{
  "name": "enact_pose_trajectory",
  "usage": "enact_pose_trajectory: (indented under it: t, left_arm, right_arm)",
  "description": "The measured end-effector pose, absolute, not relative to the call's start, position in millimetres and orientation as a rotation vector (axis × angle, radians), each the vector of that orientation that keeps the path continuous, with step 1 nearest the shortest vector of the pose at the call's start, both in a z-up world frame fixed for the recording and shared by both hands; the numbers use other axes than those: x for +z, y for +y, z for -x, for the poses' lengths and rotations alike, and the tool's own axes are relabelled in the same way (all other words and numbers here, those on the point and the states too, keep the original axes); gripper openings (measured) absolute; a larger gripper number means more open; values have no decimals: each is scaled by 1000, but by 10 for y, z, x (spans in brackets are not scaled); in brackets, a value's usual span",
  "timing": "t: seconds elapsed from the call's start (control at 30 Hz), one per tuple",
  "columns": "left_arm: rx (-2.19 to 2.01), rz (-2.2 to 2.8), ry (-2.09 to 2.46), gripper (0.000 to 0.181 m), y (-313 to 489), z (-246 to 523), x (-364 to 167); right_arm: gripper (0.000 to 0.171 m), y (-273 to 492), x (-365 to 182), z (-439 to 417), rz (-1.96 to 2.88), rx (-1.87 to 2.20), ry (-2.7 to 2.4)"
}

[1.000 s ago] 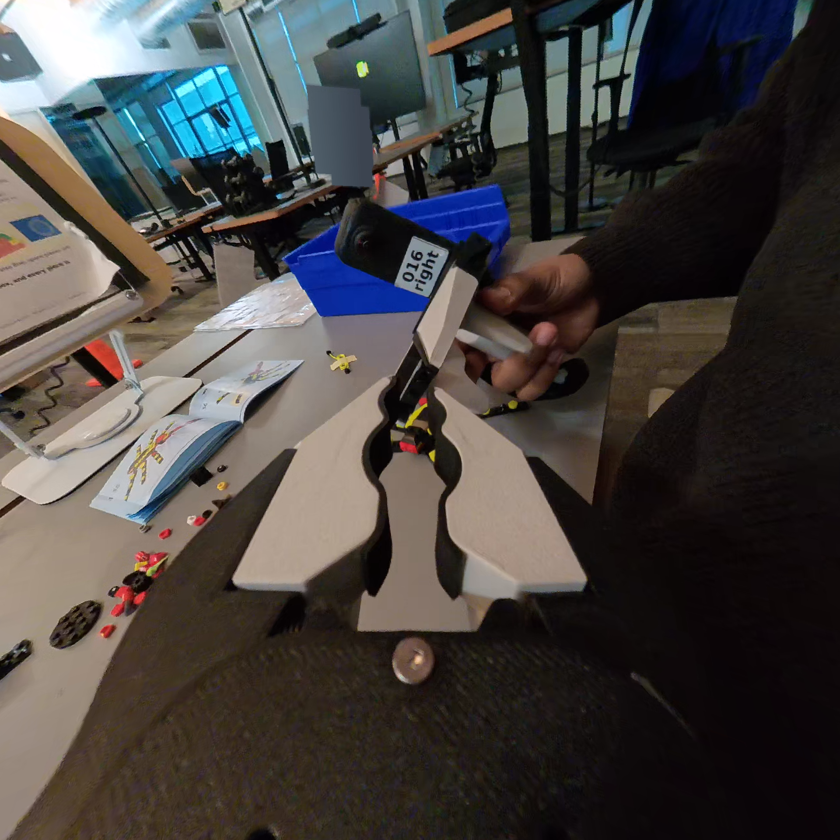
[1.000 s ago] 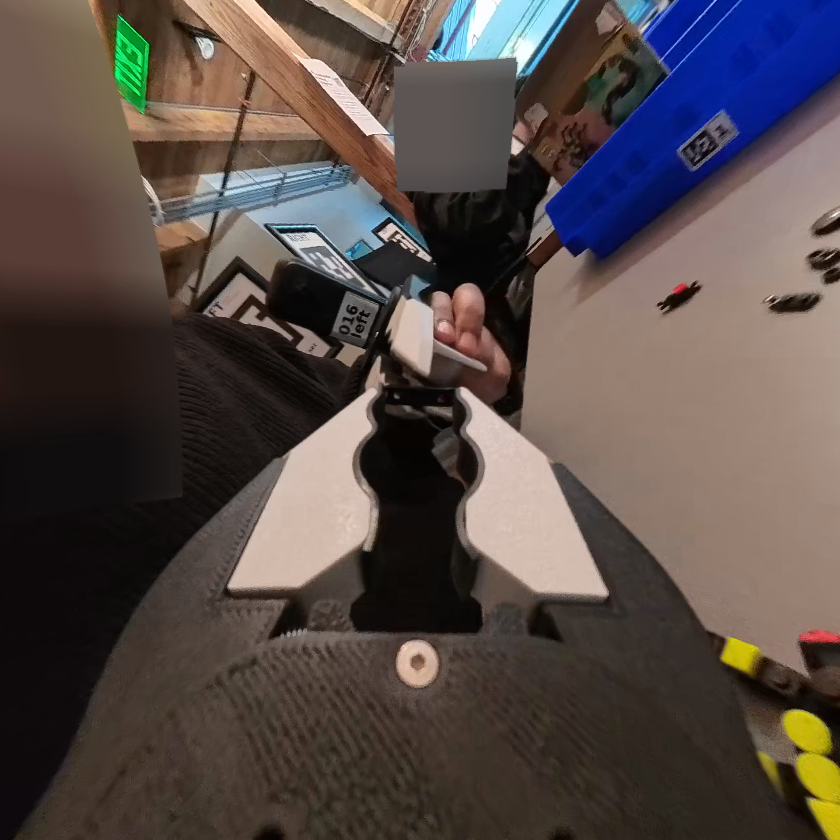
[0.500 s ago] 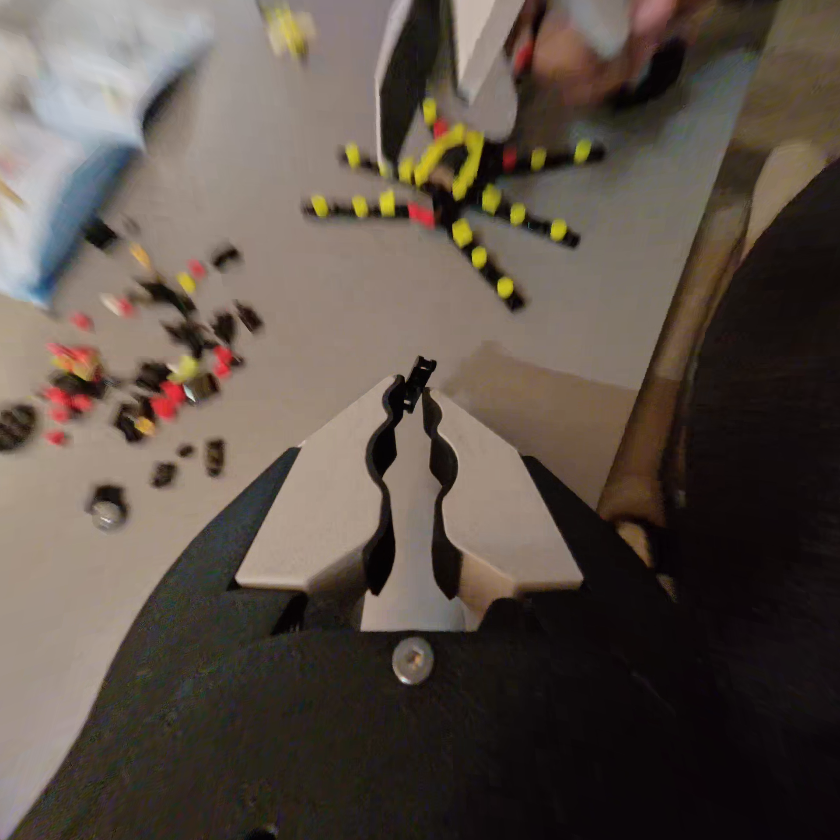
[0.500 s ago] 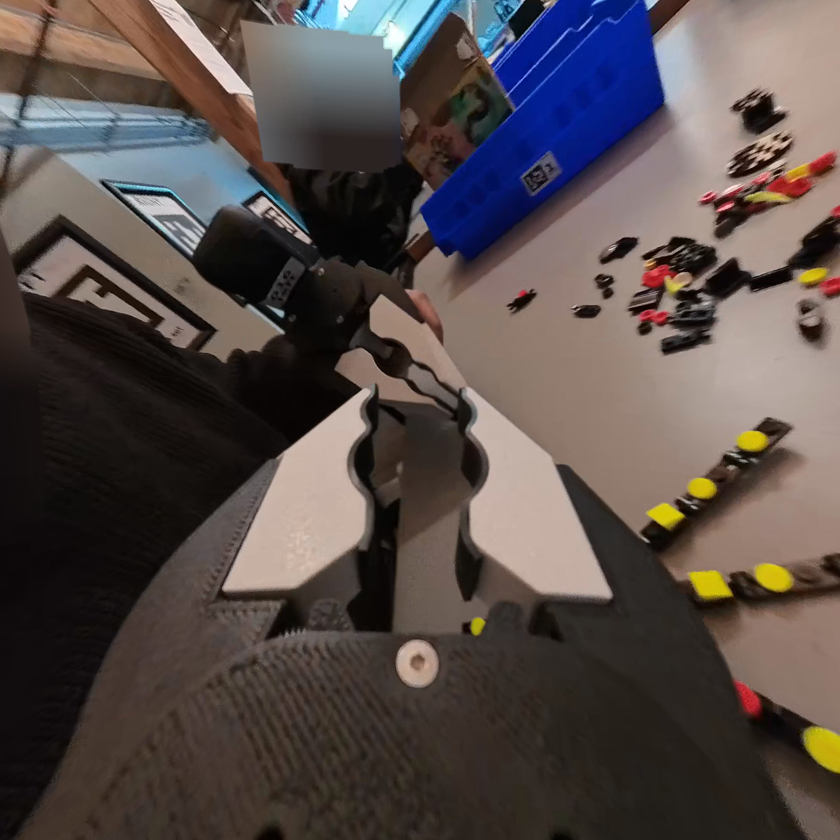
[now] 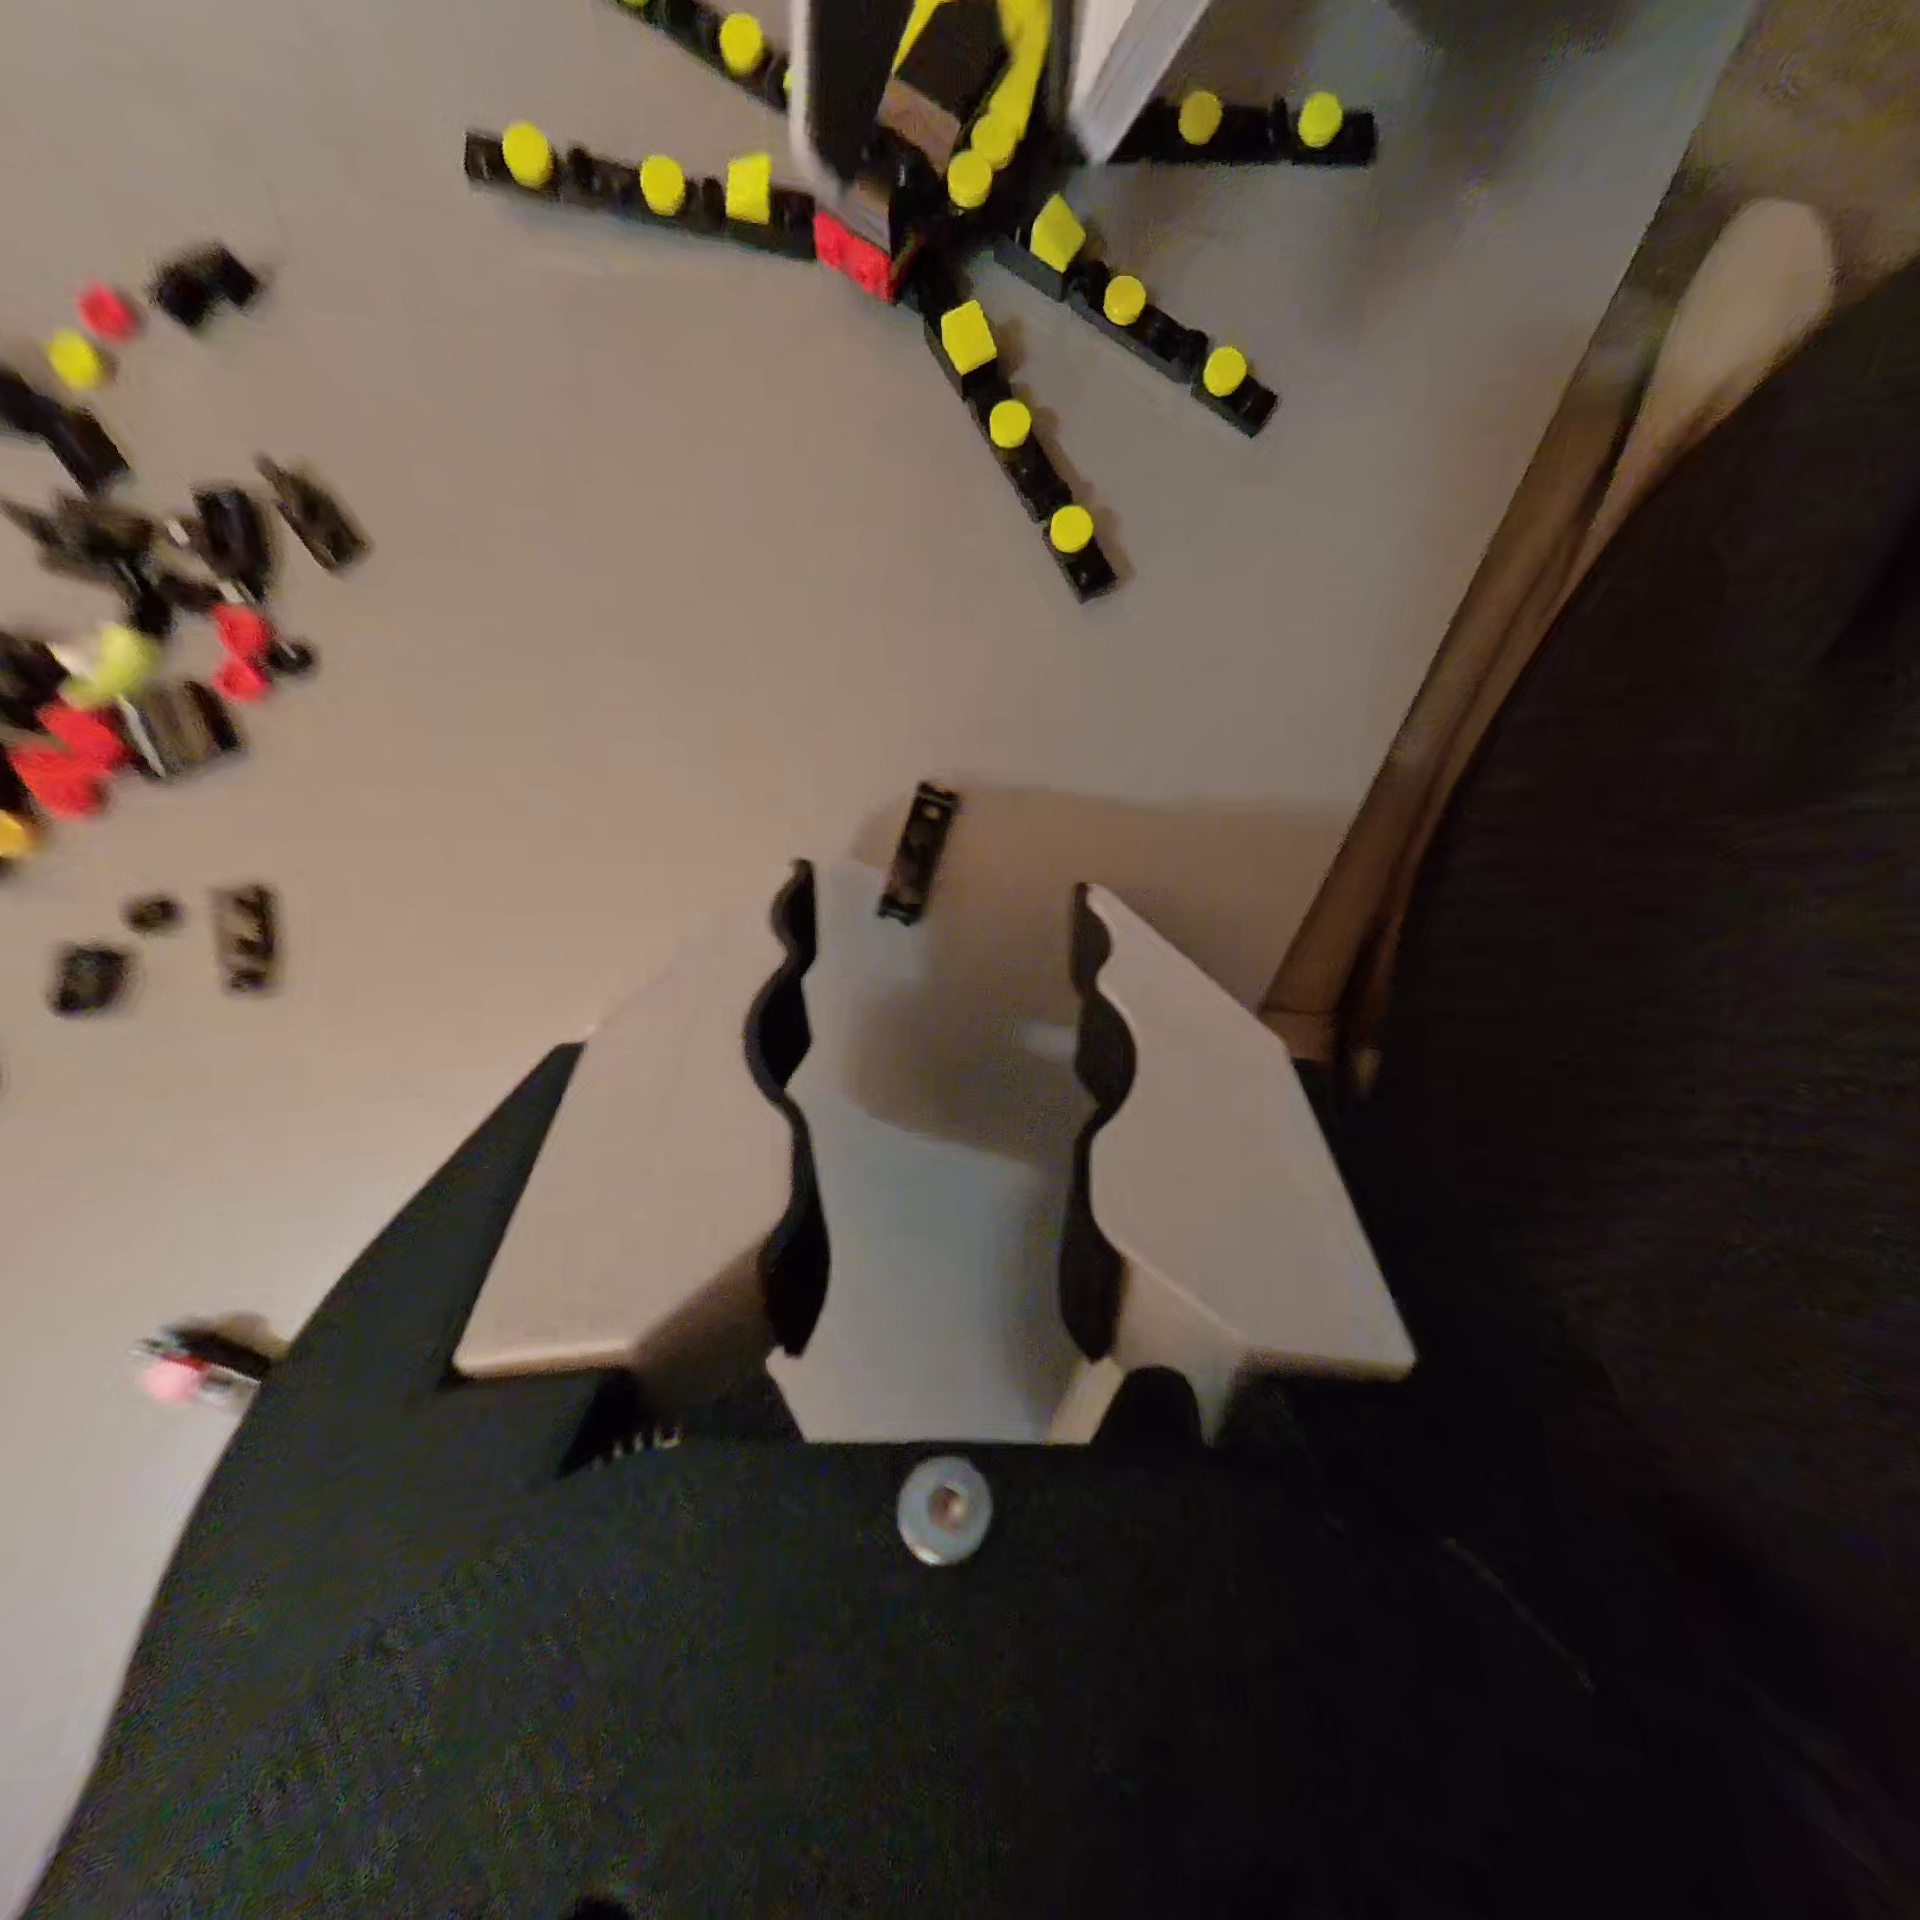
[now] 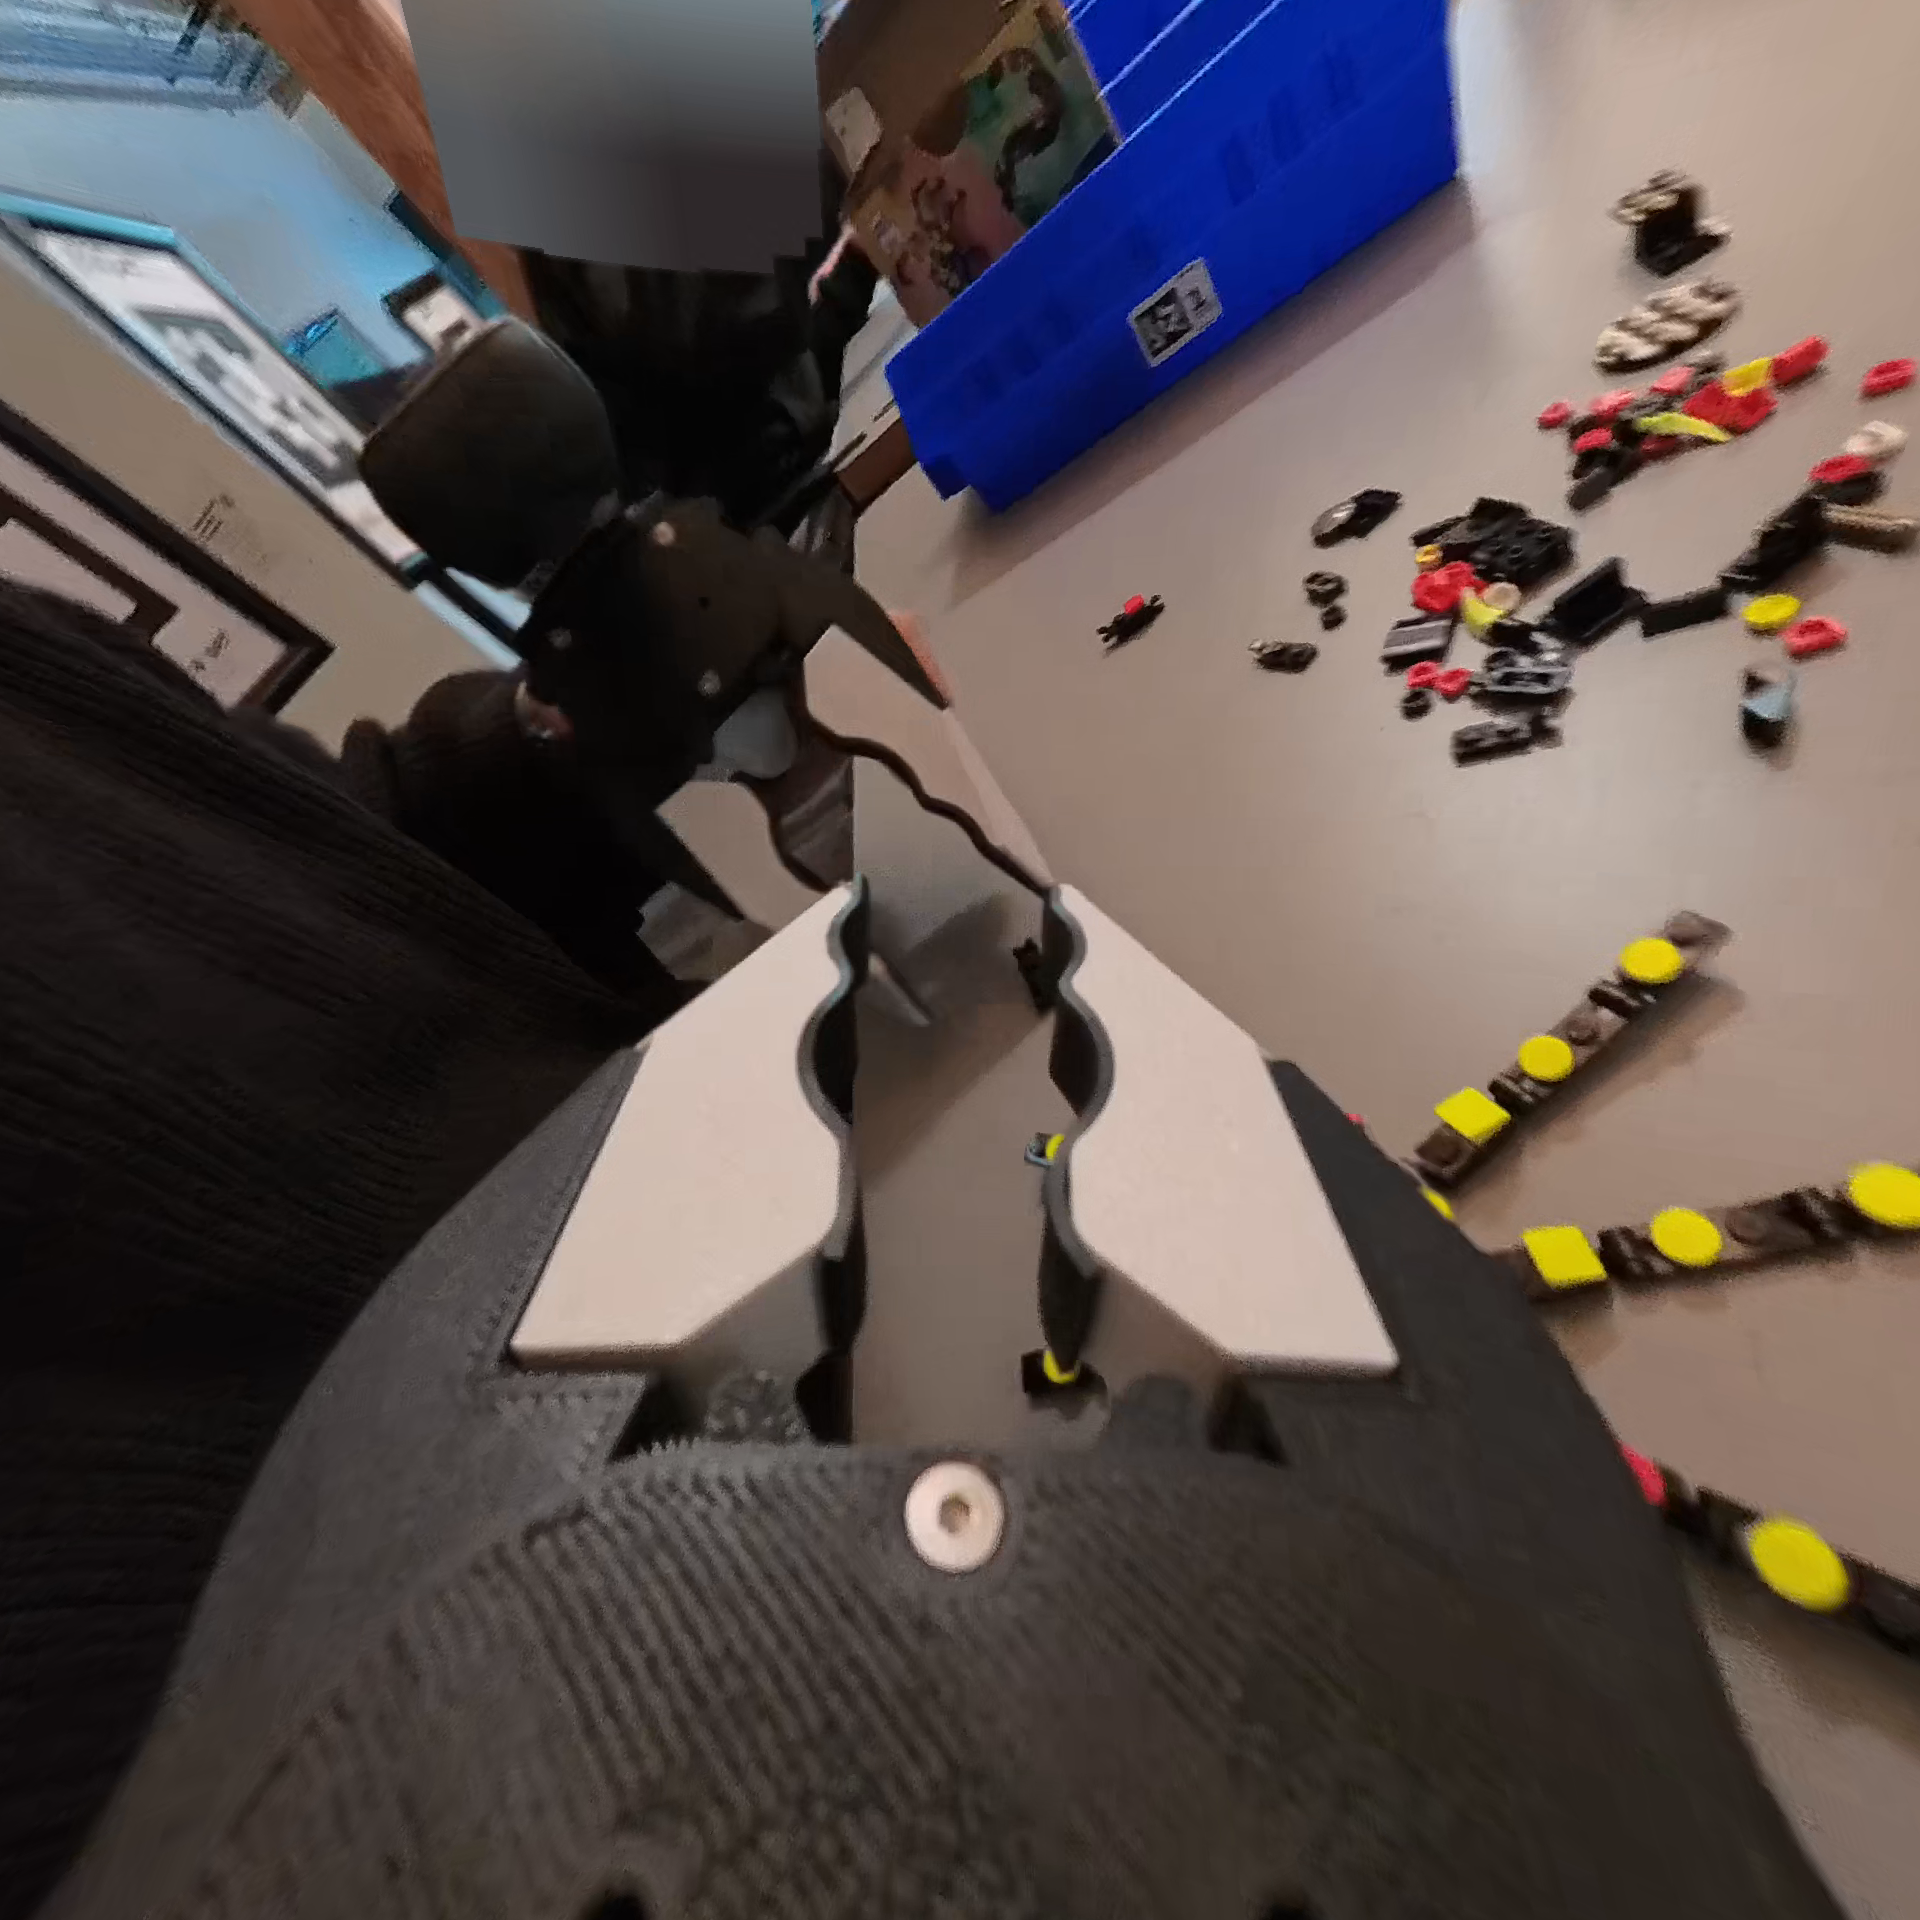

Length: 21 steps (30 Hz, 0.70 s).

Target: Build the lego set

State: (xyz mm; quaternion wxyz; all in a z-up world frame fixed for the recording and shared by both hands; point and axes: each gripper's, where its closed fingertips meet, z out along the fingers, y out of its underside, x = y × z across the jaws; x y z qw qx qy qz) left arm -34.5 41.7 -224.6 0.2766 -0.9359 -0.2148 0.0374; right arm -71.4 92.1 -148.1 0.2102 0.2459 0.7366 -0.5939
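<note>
A black spider-like lego model (image 5: 966,182) with yellow studs on its legs lies on the grey table (image 5: 623,499). My right gripper (image 6: 956,904) is over its body. Its fingers (image 5: 1127,73) stand on either side of the body and look shut on it. The legs spread out to its right (image 6: 1683,1236). My left gripper (image 5: 940,891) is open and empty, low over the table near the front edge. A small black lego piece (image 5: 916,852) lies on the table just past its fingertips, apart from them. The piece also shows in the right wrist view (image 6: 1029,971).
Loose black, red and yellow lego pieces (image 5: 156,675) are scattered left of the model and also show in the right wrist view (image 6: 1496,613). A blue bin (image 6: 1195,260) stands at the table's far end. The table edge and a person's dark sleeve (image 5: 1662,935) are close on the right. Left tips to right tips: about 10 cm.
Both grippers came down from the air to the table. The model now rests on the table. My left gripper opened and let go of the small black piece, which now lies on the table.
</note>
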Motion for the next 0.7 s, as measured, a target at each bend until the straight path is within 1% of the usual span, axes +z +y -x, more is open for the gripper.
enact_pose_trajectory:
  t: [0.03, 0.1, 0.17, 0.23, 0.3, 0.37, 0.5, 0.7]
  left_arm:
    - [44, 2487, -685, 54, 423, 311, -2240]
    - [4, 2331, -936, 53, 511, 323, -2201]
    - [2, 2193, -1090, 42, 590, 288, -2185]
    - [129, 2208, -1173, 27, 506, 254, -2248]
    - [159, 2198, -1222, 19, 490, 201, -2263]
    - [137, 2165, -1256, 18, 517, 196, -2256]
    - [230, 2216, -1319, 23, 399, 319, -2348]
    - [251, 2182, -1329, 26, 453, 496, -2357]
  right_arm:
    - [31, 971, -1458, 745, -741, -1657, 2031]
    - [31, 1088, -1379, 802, -839, -1704, 1982]
    - [31, 1220, -1347, 823, -902, -1755, 1972]
    - [31, 1336, -1382, 809, -938, -1782, 2006]
    - [32, 1396, -1418, 782, -940, -1778, 2037]
    - [32, 1406, -1404, 762, -906, -1775, 2055]
    - [32, 1419, -1338, 703, -849, -1787, 2057]
    - [32, 1531, -1256, 735, -869, -1834, 2051]
